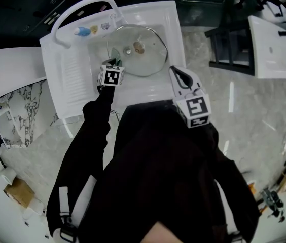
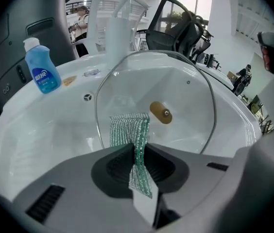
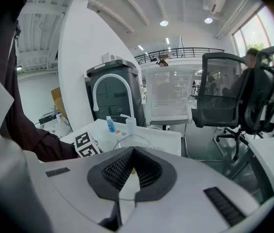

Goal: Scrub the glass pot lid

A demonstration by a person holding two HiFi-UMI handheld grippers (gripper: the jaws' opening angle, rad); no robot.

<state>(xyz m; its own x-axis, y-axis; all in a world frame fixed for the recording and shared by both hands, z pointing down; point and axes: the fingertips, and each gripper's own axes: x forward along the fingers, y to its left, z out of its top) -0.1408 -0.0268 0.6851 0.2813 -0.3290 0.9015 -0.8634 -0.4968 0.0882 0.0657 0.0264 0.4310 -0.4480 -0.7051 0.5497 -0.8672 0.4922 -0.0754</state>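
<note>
pinches a green scrub pad (image 2: 128, 130) in the left gripper (image 2: 140, 152) at the glass lid (image 2: 180, 89) 's left edge; clamps its near rim in the right gripper (image 3: 129, 173); bare sink (image 1: 72, 77) floor on the left.

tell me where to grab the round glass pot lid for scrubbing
Take the round glass pot lid by its thin rim on the right side, coming from the right, as the right gripper does. That leaves its face and brown knob free for the green mesh cloth in the left gripper.
</note>
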